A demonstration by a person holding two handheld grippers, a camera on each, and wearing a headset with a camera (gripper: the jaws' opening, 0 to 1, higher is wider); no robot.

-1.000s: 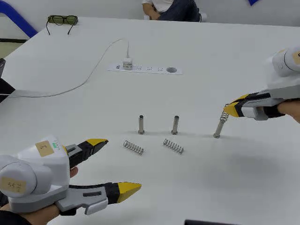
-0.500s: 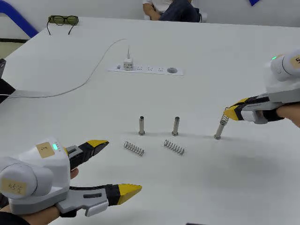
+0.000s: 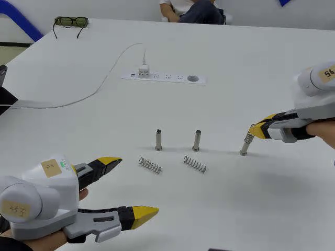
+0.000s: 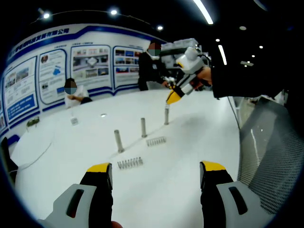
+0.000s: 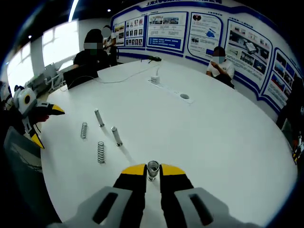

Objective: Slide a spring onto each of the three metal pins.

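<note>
A white table (image 3: 261, 78) stands under ceiling lights (image 4: 203, 10) before a poster-covered wall (image 5: 166, 31).

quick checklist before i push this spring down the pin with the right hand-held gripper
1. Right hand-held gripper closed on the spring: ok.
2. Spring threaded over the top of the right pin: ok, coils sit on its upper part.
3. Spring seated down at the pin's base: not ok, lower shaft is bare.
4. Right pin standing straight: cannot tell, it leans in the head view.
5. Next spring lying free in front of the middle pin: ok.
6. Left hand-held gripper open and apart from the pins: ok.
</note>
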